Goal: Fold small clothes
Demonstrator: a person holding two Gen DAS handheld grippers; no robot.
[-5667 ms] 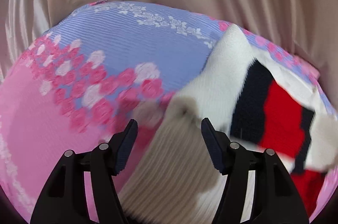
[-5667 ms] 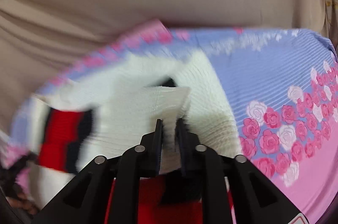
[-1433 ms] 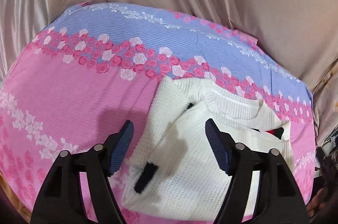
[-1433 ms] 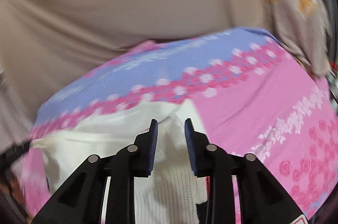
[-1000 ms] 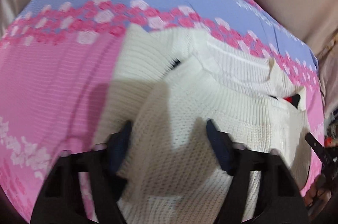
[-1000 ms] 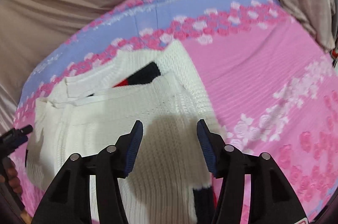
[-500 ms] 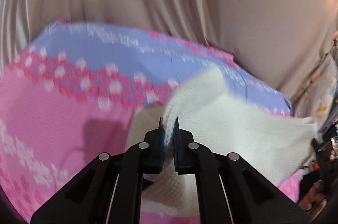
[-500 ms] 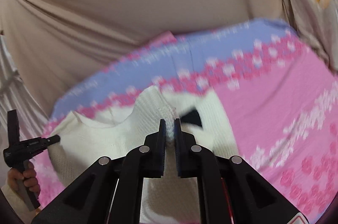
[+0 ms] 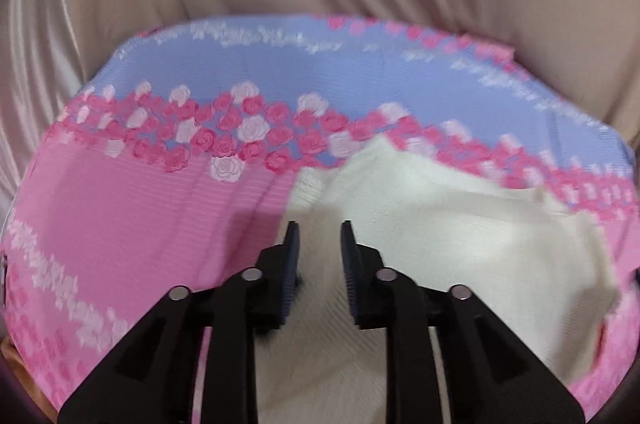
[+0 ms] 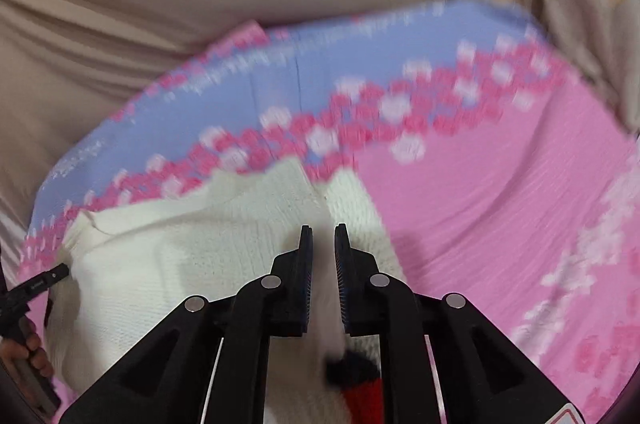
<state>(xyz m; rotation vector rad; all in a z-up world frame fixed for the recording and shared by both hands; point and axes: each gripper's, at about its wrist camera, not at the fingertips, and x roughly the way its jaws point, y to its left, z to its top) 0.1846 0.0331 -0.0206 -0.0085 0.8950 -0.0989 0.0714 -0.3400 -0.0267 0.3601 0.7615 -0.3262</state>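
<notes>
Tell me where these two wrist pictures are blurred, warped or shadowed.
Left wrist view: white knit sweater smeared by motion blur at right, roses on the pink and blue floral bedsheet sharper at centre; gripper shadow on the pink beside the sweater. Right wrist view: rose band heavily smeared, sweater sharper. Both: fisheye bulge, dark round corners, soft even light, no glare.

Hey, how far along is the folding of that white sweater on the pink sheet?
Done: the white sweater lies doubled over on the pink floral sheet, sleeves tucked in, only a red and black patch showing. In hand: nothing; the left tongs and right tongs have just been opening and hang above the knit, apart from it. Left: perhaps one more fold or smoothing; no other clothes are in view.
</notes>
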